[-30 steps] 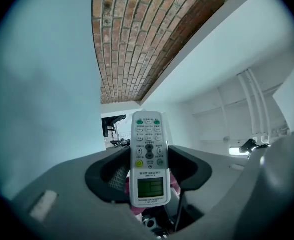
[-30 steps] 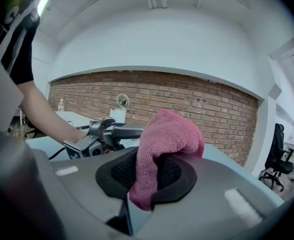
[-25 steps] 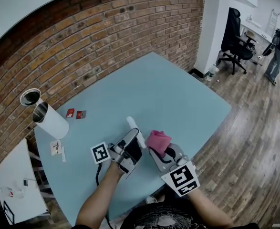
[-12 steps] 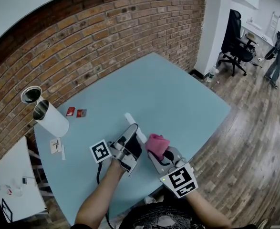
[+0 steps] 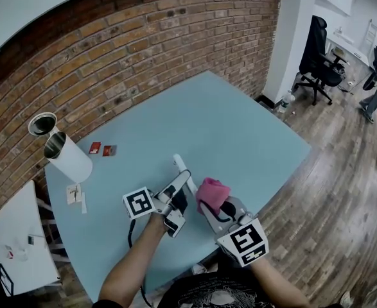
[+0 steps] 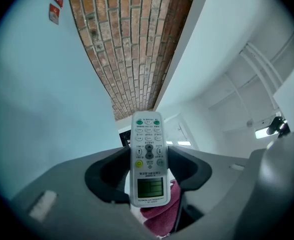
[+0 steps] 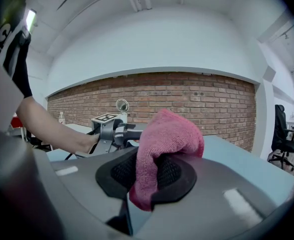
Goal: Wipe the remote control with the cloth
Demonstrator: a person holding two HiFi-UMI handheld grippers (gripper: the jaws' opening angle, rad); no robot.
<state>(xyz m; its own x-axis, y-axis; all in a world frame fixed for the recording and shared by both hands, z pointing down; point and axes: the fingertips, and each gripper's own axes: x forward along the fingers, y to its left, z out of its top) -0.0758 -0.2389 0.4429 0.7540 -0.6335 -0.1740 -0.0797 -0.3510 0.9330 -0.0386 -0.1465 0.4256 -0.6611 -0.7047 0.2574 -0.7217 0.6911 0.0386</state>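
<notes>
Lower centre of the head view, over the pale blue table point(image 5: 239, 127), the left gripper point(image 5: 178, 190) clamps a white rectangular plastic remote control point(image 5: 179, 167) between part-open jaws. The right gripper point(image 5: 215, 205) pinches a folded pink terry cloth point(image 5: 212, 191) just beside it. Only the left gripper view shows the remote's buttons and green display. Compared with one second ago, the left gripper has rolled slightly.

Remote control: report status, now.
Left gripper shut on remote control, buttons facing its camera. Right gripper shut on pink cloth, close beside remote control, contact unclear. Nothing seen between them.
</notes>
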